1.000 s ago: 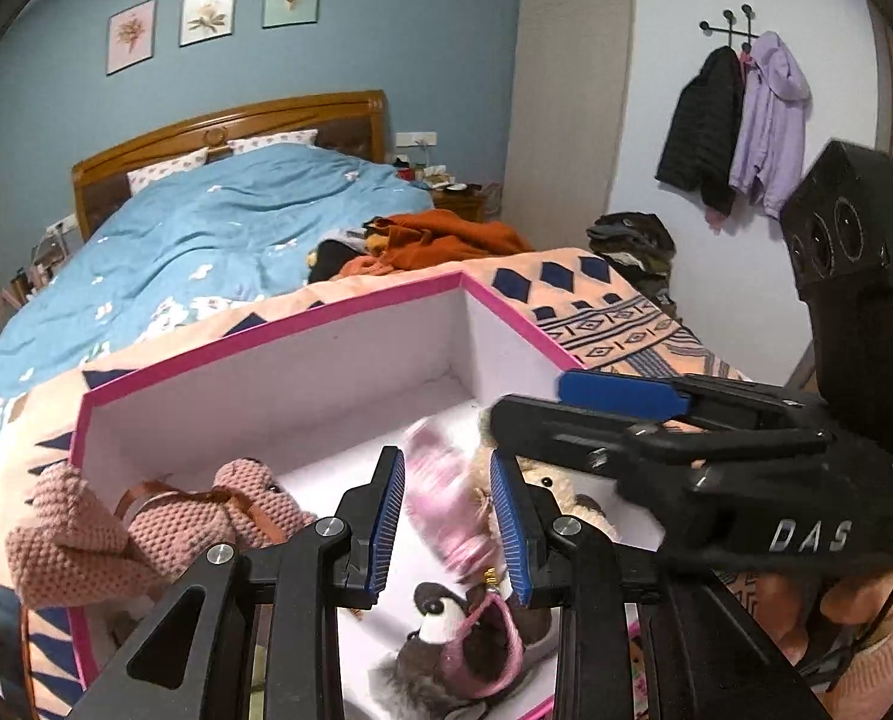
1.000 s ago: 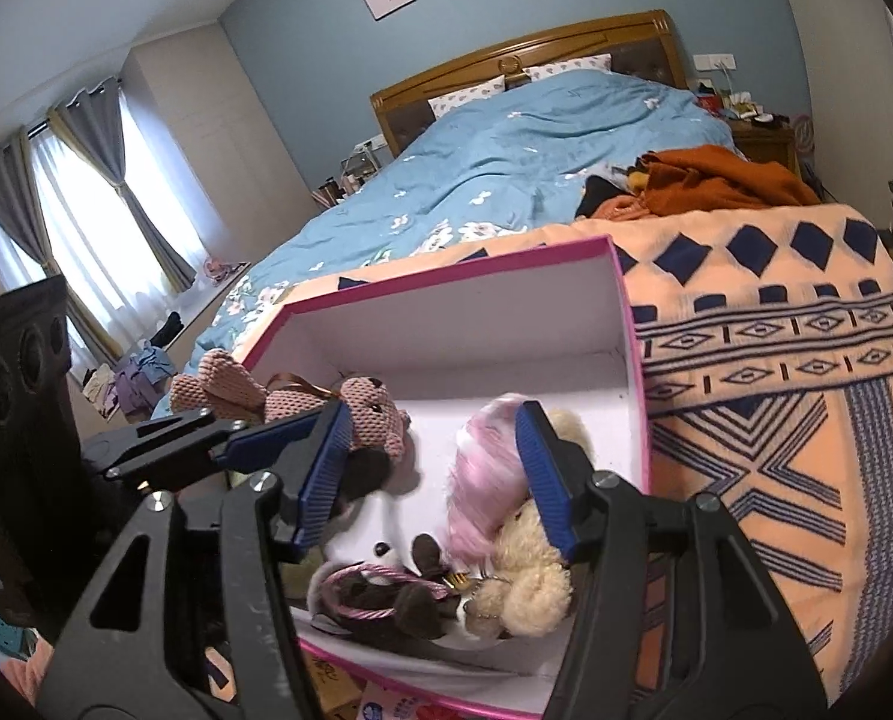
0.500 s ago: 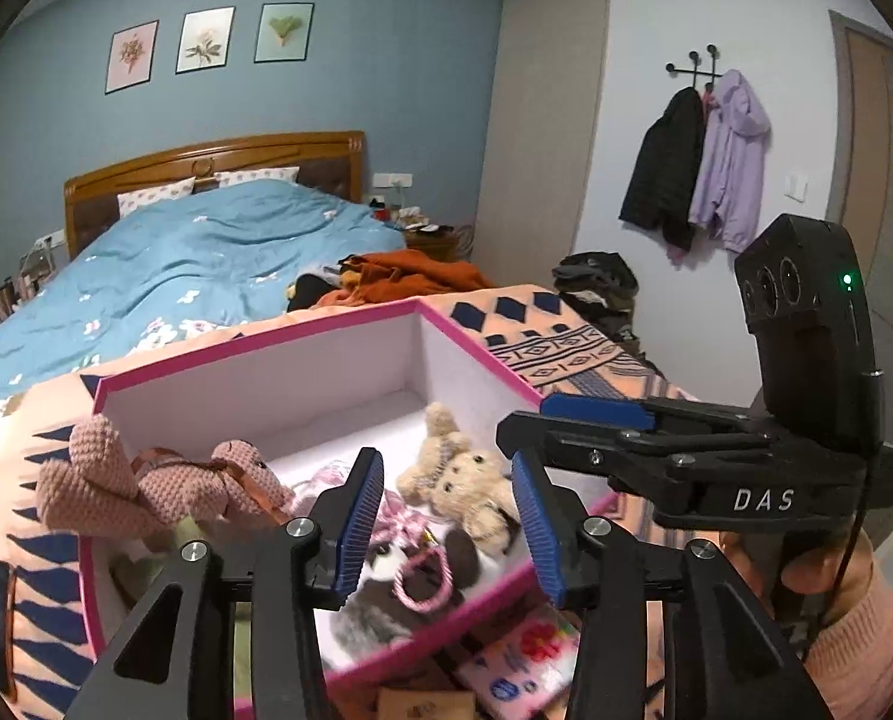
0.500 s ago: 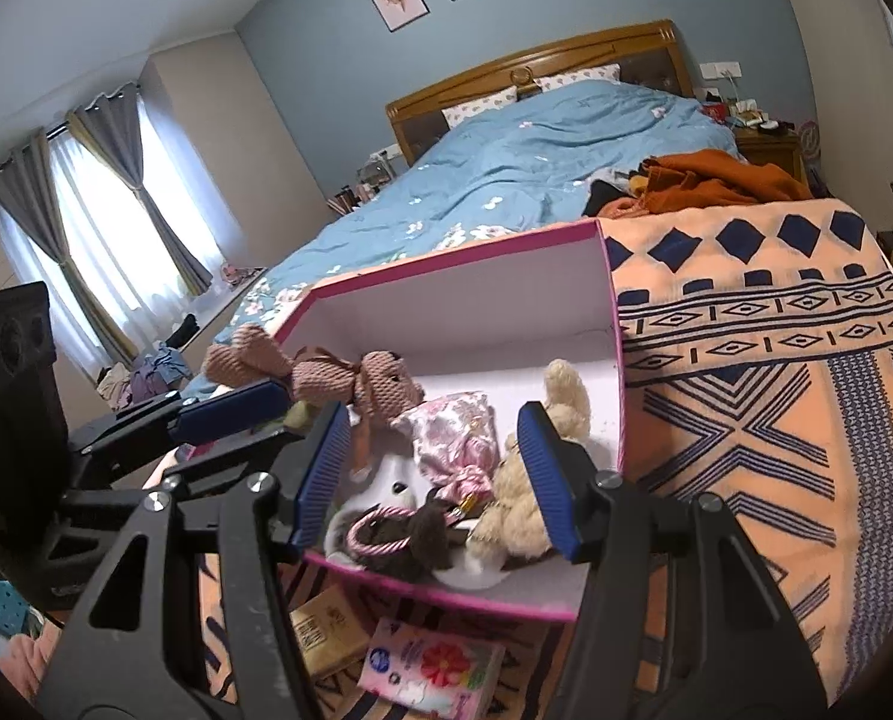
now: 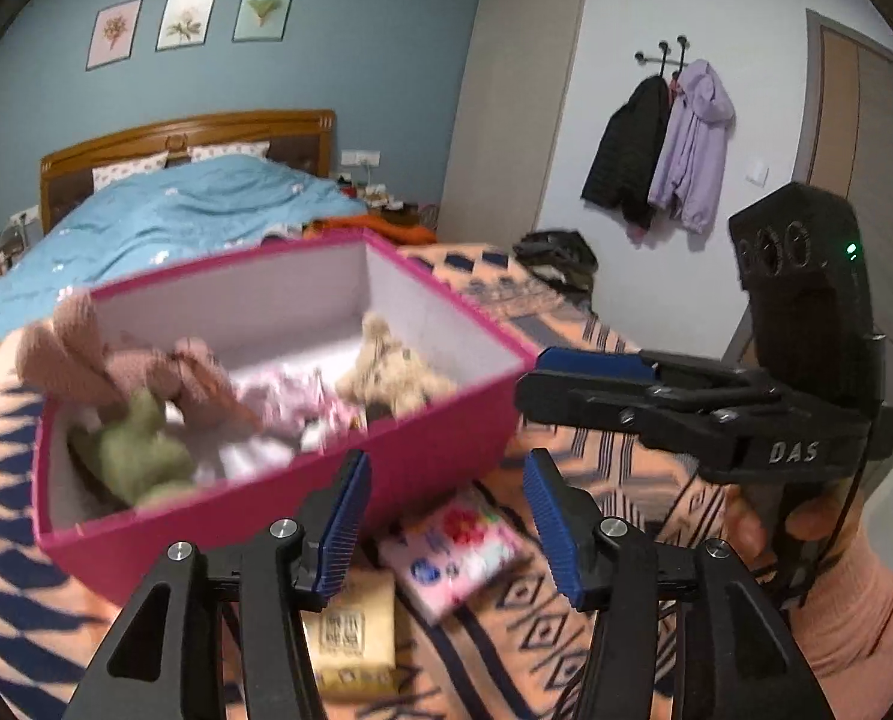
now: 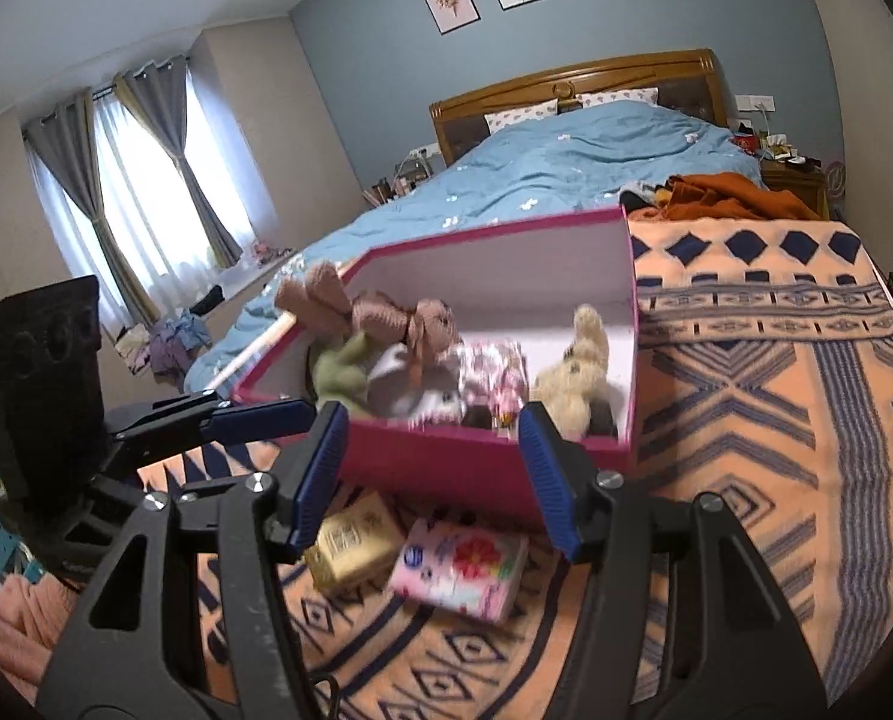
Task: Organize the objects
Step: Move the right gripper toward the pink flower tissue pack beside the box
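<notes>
- The pink box (image 6: 488, 474) stands on the orange patterned blanket (image 6: 764, 420) at the foot of the bed; the pink cloth bundle (image 6: 494, 372) now lies inside it, between the brown knitted bear (image 6: 386, 312) and the beige plush dog (image 6: 578, 372).
- One second ago the left gripper (image 5: 443, 525) had this bundle between its pads – now its jaws have just been opening and nothing is between them.
- The right gripper (image 6: 434, 474) is also half open and empty.
- Both grippers have pulled back from the box, so the gold packet (image 6: 356, 546) and the flowered pink pack (image 6: 464, 570) in front of it are now visible.
</notes>
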`<state>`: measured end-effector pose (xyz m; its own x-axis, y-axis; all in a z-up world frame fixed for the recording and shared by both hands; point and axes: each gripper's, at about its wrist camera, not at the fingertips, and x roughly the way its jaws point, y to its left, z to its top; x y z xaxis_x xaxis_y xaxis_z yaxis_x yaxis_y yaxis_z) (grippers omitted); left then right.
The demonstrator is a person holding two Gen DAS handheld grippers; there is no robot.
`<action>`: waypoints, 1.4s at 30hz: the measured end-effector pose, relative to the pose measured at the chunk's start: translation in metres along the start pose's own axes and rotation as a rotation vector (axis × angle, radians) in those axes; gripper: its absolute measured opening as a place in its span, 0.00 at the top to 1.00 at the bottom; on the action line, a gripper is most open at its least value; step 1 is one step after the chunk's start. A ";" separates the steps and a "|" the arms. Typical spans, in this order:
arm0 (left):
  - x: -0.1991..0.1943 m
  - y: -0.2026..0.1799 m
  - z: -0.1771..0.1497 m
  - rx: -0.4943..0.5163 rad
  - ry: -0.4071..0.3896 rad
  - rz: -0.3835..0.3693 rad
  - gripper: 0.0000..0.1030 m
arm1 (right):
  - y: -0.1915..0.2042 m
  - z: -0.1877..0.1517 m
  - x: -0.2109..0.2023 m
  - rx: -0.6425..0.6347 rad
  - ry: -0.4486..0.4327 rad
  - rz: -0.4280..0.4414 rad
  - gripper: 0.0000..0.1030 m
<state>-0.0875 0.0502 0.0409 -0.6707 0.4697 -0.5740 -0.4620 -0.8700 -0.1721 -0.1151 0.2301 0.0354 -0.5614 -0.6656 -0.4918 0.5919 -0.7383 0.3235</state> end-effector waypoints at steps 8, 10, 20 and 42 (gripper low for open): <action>0.019 0.014 -0.041 -0.041 0.102 0.098 0.48 | -0.014 -0.039 0.011 0.076 0.086 -0.008 0.41; 0.020 0.017 -0.047 -0.049 0.114 0.113 0.48 | -0.016 -0.044 0.014 0.091 0.093 -0.010 0.41; 0.031 0.021 -0.070 0.017 0.179 0.271 0.48 | -0.019 -0.061 0.024 0.124 0.148 -0.003 0.41; 0.019 0.018 -0.059 -0.053 0.130 0.146 0.43 | -0.027 -0.066 0.038 0.161 0.181 -0.017 0.41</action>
<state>-0.0747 0.0344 -0.0200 -0.6457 0.3180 -0.6942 -0.3323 -0.9356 -0.1195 -0.1140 0.2326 -0.0454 -0.4493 -0.6329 -0.6305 0.4754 -0.7669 0.4311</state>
